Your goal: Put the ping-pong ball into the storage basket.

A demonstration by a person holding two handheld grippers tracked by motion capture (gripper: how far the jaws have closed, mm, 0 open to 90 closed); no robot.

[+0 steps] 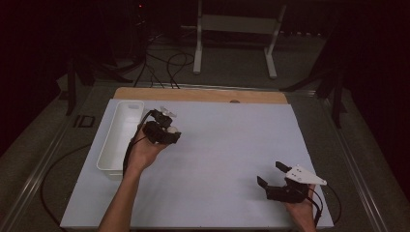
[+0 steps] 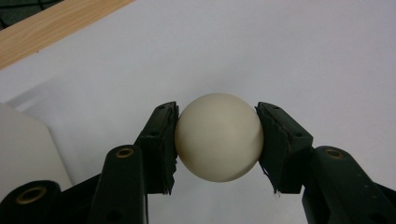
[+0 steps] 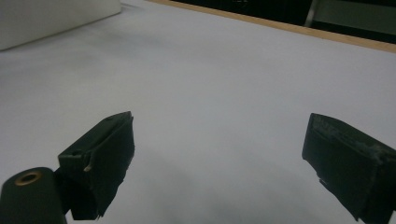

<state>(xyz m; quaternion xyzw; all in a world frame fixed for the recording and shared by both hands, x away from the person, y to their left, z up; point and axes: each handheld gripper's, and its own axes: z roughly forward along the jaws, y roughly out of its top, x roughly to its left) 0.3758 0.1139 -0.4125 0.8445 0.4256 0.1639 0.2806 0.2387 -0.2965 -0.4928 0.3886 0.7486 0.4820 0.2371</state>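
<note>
Both pads of left gripper (image 2: 217, 144) clamping cream ball (image 2: 218, 136), centred between jaws

Left arm: the bare forearm reaches in from the bottom edge, angled up and to the right.
Left gripper (image 2: 218, 142): jaws clamped on a ball (image 2: 218, 135).
Right hand (image 1: 302, 210): low at the bottom right.
Right gripper (image 1: 270, 174): jaws spread wide, nothing between them.
</note>
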